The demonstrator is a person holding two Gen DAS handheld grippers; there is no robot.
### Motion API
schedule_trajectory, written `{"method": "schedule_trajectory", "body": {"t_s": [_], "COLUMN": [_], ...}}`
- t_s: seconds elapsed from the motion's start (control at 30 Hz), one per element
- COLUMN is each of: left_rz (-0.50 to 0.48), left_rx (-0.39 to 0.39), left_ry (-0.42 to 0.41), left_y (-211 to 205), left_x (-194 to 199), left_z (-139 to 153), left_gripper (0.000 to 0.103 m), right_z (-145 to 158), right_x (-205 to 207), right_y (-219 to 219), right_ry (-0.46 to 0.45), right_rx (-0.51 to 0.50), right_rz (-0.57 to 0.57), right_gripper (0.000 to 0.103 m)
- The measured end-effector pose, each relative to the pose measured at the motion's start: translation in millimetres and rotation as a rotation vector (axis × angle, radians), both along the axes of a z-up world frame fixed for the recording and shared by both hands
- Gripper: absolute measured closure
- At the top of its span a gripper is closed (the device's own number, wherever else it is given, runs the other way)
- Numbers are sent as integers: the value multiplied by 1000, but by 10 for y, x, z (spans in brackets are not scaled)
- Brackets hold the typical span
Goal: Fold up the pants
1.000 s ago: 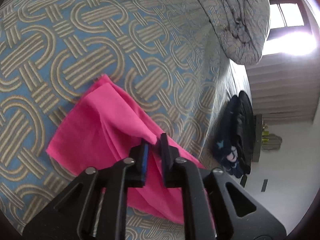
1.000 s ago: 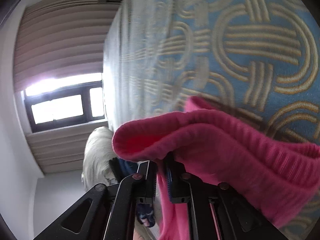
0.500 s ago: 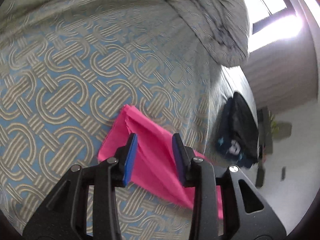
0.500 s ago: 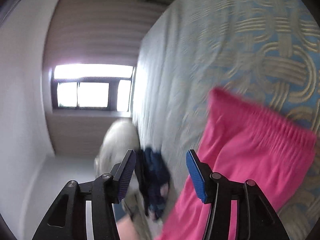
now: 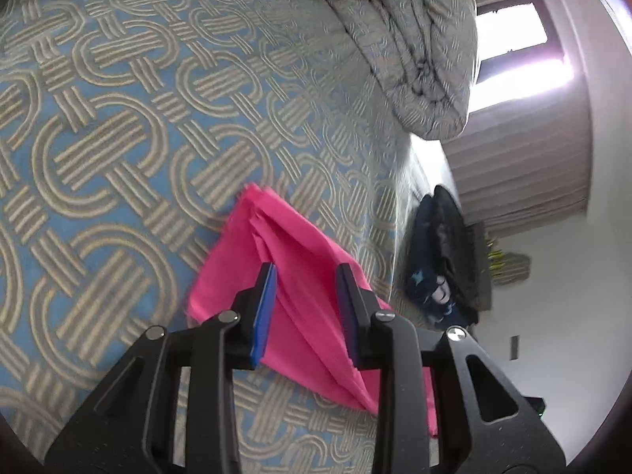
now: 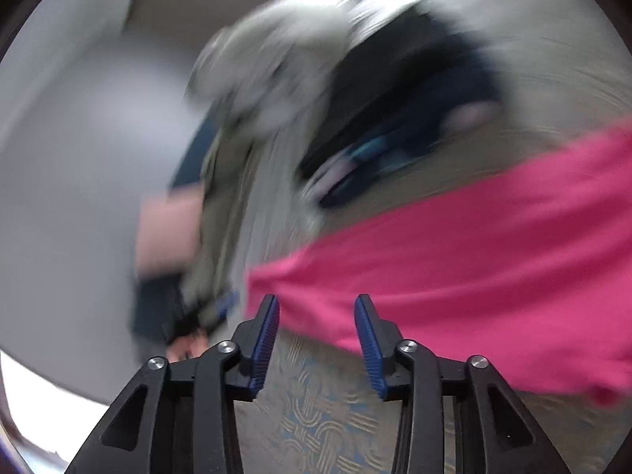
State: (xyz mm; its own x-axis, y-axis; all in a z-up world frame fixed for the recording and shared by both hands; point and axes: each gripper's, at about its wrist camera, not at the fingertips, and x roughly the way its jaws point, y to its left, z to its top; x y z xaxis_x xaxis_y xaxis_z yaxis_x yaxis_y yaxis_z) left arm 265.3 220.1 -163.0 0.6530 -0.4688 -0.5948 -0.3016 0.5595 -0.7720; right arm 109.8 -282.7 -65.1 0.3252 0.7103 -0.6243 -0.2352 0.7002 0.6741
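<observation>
**Pink pants on bed, both grippers released**

Pink pants (image 5: 300, 276) lie folded on the patterned bedspread (image 5: 118, 126), near its edge. Left gripper (image 5: 306, 276): jaws apart, just narrowed slightly, hovering over the cloth with nothing pinched. Right gripper (image 6: 316, 308): jaws apart, also just narrowed, empty; the pants (image 6: 454, 256) lie just beyond, view blurred. Open bedspread extends left. Farther off, dark clothes (image 5: 438, 260) hang past the edge, and a bundled quilt (image 5: 414, 39) sits farthest away.

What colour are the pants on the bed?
Bright pink pants, plain with no pattern; clearest in the left wrist view.
</observation>
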Motion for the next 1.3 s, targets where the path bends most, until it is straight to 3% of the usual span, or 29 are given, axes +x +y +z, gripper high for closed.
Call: {"method": "schedule_trajectory", "body": {"t_s": [0.2,0.27,0.33,0.4,0.5,0.67,0.8,1.03,1.07,1.1,1.3], "left_rz": [52,47,36,19,6,11,3,7,9,12,25], "left_rx": [-77,-132,-210,-226,-223,-278,-290,-327,-334,-343,-360], "left_ry": [-62,-82,-117,-142,-137,-164,-185,-228,-232,-237,-246], "left_y": [262,340,394,396,381,435,445,482,488,499,549], "left_x": [-75,-104,-131,-122,-107,-139,-144,-150,-151,-155,-191], "left_z": [-393,-526,-564,-540,-536,-535,-510,-484,-486,-488,-515], "left_gripper": [75,91,90,88,88,88,84,78,72,66,65], "right_z": [-135,-243,-342,-502,-740,-960,-951,-796,-790,-794,-885], "right_x": [311,353,357,435,553,661,750,891,897,903,808], "right_y": [2150,2693,3123,3421,3636,3716,3584,3282,3245,3231,3293], "right_ry": [-163,-222,-262,-279,-314,-328,-263,-84,-51,-40,19], "right_rx": [-222,-314,-397,-474,-610,-701,-652,-389,-349,-331,-297], "right_rz": [342,408,458,481,502,469,384,300,304,306,384], "right_gripper": [70,70,70,70,70,71,98,99,99,99,94]}}
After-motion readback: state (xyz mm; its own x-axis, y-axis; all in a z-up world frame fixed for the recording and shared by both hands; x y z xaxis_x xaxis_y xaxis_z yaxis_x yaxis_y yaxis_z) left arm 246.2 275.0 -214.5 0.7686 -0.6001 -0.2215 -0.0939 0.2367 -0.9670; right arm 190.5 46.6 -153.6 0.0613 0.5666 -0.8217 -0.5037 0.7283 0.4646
